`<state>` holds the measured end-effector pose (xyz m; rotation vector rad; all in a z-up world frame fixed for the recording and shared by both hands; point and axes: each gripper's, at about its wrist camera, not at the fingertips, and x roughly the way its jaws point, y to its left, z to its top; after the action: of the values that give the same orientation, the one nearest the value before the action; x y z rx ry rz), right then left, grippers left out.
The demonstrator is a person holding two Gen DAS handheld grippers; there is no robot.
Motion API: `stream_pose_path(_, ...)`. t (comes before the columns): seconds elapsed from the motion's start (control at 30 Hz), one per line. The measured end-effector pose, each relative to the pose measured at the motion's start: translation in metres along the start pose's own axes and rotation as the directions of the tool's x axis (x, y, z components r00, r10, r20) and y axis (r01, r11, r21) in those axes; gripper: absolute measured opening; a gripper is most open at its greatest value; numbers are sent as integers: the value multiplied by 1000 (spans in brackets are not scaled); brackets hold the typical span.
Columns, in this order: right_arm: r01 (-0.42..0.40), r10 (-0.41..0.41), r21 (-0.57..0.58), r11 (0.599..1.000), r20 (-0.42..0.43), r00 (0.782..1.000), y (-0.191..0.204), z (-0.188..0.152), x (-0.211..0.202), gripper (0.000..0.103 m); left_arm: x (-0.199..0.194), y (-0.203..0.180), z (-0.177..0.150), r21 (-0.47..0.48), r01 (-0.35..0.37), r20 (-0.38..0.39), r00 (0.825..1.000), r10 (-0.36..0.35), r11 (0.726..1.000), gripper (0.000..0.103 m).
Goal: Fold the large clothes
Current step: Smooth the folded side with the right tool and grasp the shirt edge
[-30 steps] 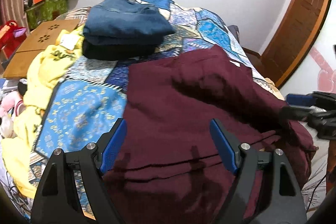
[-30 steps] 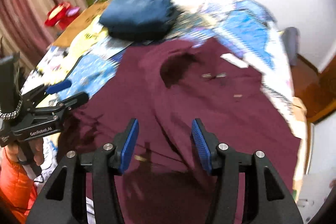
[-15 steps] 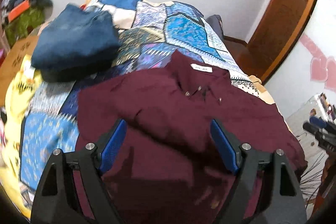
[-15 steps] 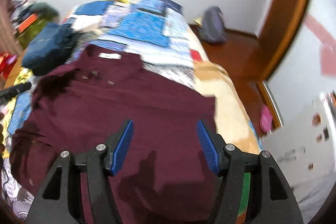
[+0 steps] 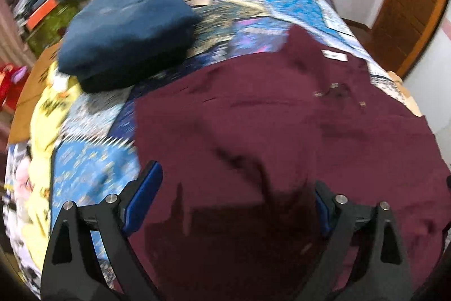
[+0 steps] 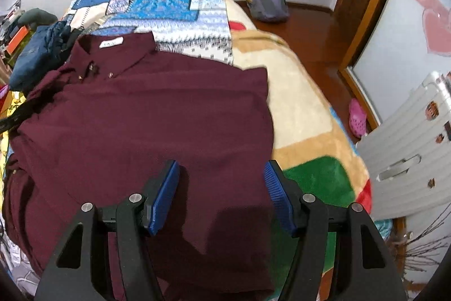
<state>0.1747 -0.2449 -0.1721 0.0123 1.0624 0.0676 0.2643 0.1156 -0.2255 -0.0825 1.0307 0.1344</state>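
Left wrist view looks steeply down on a maroon shirt (image 5: 282, 137) spread over a bed (image 5: 93, 168) covered with a blue patchwork quilt. The left gripper (image 5: 235, 198) hangs above the near part of the shirt with its jaws wide apart and opening further; maroon cloth shows in the gap beneath them, but the blue pads do not press on it. The picture is blurred by motion. Beyond the shirt's left edge sits a stack of folded dark blue clothes (image 5: 126, 30), resting on the quilt and well apart from the gripper. A white label (image 5: 334, 55) marks the collar at the far side of the shirt, and small buttons glint just below it. A yellow cloth (image 5: 50, 109) lies along the bed's left edge.

Right wrist view shows the same shirt (image 6: 141, 117) lying mostly flat, collar and label (image 6: 111, 43) away from the camera, its right edge ending over a beige, green and red blanket (image 6: 304, 114). The right gripper (image 6: 221, 195) hovers over the near right part of the shirt, jaws apart about halfway, nothing clamped; the right pad sits close to the garment's right edge. The folded blue stack (image 6: 36, 52) lies at the far left. On the wooden floor beyond the bed rest a grey-purple bag (image 6: 269, 2) and a pink shoe (image 6: 357, 117).
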Motion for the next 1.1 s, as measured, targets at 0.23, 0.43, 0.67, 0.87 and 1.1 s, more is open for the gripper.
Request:
stream_pose_path(0.23, 52, -52, -37, 998, 9, 999, 11, -12, 4, 61, 4, 50, -45, -153, 14, -48, 999, -22, 988, 96)
stream_pose_path(0.43, 62, -62, -40, 997, -2, 998, 11, -11, 5, 61, 9, 90, -76, -261, 13, -90, 995, -38, 965, 96)
stream_pose_path(0.67, -12, 12, 7, 1000, -7, 1000, -1, 4, -3, 61, -17, 91, -60, -177, -27, -38, 999, 21, 984, 96)
stream_pose_path(0.87, -62, 58, 76, 995, 44, 997, -24, 33, -10, 61, -28, 108, -23, -138, 11, 40, 999, -5, 990, 96)
stream_pose_path(1.1, -149, 145, 189, 970, 36, 989, -55, 64, 20, 61, 22, 134, 14, -189, 130, 15, 991, -130, 973, 96)
